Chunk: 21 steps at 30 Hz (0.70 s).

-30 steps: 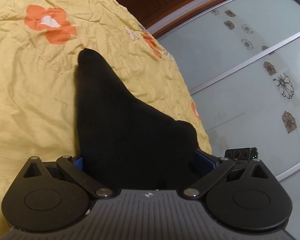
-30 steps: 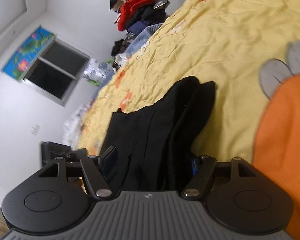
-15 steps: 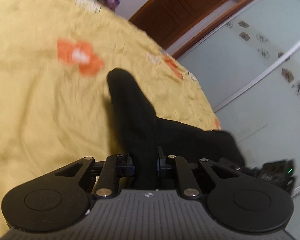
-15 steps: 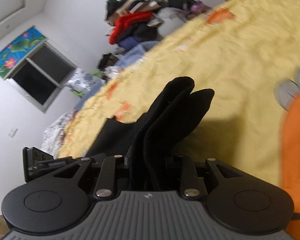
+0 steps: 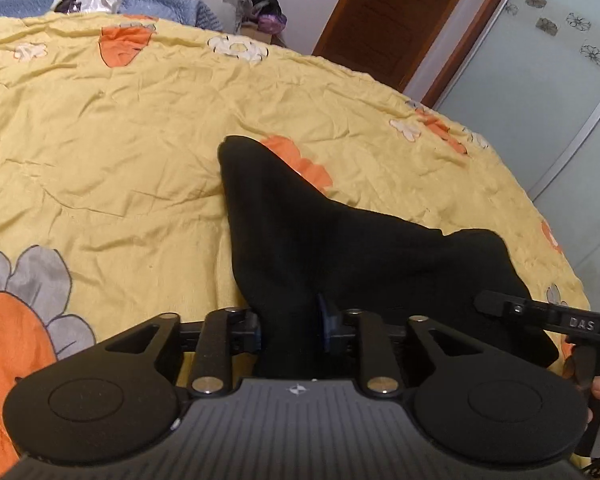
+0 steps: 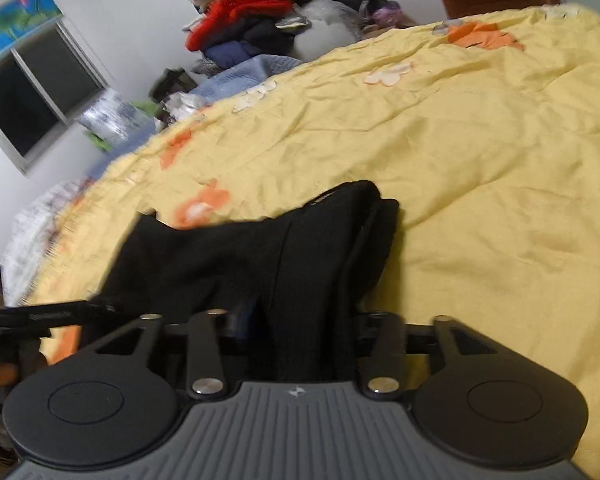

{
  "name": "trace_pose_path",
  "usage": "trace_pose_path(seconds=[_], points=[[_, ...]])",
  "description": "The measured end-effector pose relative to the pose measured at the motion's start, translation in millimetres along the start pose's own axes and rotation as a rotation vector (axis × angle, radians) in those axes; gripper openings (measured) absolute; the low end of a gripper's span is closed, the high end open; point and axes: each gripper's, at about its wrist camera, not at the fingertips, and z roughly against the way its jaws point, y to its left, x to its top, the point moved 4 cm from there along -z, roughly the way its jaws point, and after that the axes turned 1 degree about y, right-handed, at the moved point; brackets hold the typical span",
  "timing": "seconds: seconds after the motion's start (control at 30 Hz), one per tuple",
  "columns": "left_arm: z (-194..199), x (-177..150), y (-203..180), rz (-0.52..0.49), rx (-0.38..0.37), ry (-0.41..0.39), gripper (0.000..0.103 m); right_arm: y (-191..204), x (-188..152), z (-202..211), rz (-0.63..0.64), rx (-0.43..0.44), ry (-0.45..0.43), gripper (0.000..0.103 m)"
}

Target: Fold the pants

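Note:
The black pants (image 5: 340, 248) lie partly lifted on the yellow flowered bedspread (image 5: 120, 120). My left gripper (image 5: 290, 328) is shut on a bunch of the black cloth at one end. My right gripper (image 6: 304, 326) is shut on the pants (image 6: 260, 256) at the other end, where folded layers show. Each gripper shows in the other's view: the right one at the right edge of the left wrist view (image 5: 556, 320), the left one at the left edge of the right wrist view (image 6: 40, 316).
A pile of clothes (image 6: 256, 28) and a blue blanket (image 6: 244, 76) sit beyond the far side of the bed. A dark window (image 6: 28, 108) is on the left wall. A wooden door (image 5: 384, 20) and glass wardrobe panels (image 5: 540, 92) stand to the right.
Both grippers closed on the pants from an open stance a second ago. Both have since swung upward and turned, lifting the cloth, so more of the bed and room shows.

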Motion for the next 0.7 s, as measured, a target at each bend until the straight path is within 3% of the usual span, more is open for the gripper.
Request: trace_pose_path(seconds=[0.07, 0.17, 0.2, 0.27, 0.33, 0.37, 0.43, 0.5, 0.7], points=[[13.4, 1.0, 5.5, 0.029, 0.045, -0.032, 0.060, 1.9, -3.1, 13.9, 0.043, -0.061, -0.035, 0.056], [34.7, 0.5, 5.3, 0.014, 0.131, -0.071, 0.065, 12.4, -4.1, 47.7, 0.196, -0.353, -0.197, 0.059], [40.9, -1.2, -0.7, -0.009, 0.145, -0.085, 0.067, 21.9, -5.6, 56.6, 0.257, -0.397, -0.237, 0.059], [48.0, -5.1, -18.4, -0.067, 0.151, -0.098, 0.082, 43.7, -11.4, 61.9, 0.320, -0.304, -0.230, 0.059], [52.3, -10.5, -38.3, -0.123, 0.128, -0.109, 0.094, 65.5, -23.0, 53.2, 0.346, -0.152, -0.156, 0.057], [51.0, -14.4, -49.3, -0.142, 0.117, -0.115, 0.099, 72.2, -27.7, 46.6, 0.361, -0.122, -0.121, 0.057], [46.8, -21.6, -65.3, -0.183, 0.105, -0.123, 0.100, 79.7, -40.6, 30.7, 0.414, -0.154, -0.075, 0.057], [38.4, -26.6, -73.7, -0.216, 0.142, -0.112, 0.100, 73.5, -49.7, 18.4, 0.425, -0.215, -0.045, 0.057], [13.8, -35.0, -76.1, -0.255, 0.215, -0.049, 0.100, 72.6, -62.1, 22.5, 0.464, -0.218, -0.030, 0.059]])
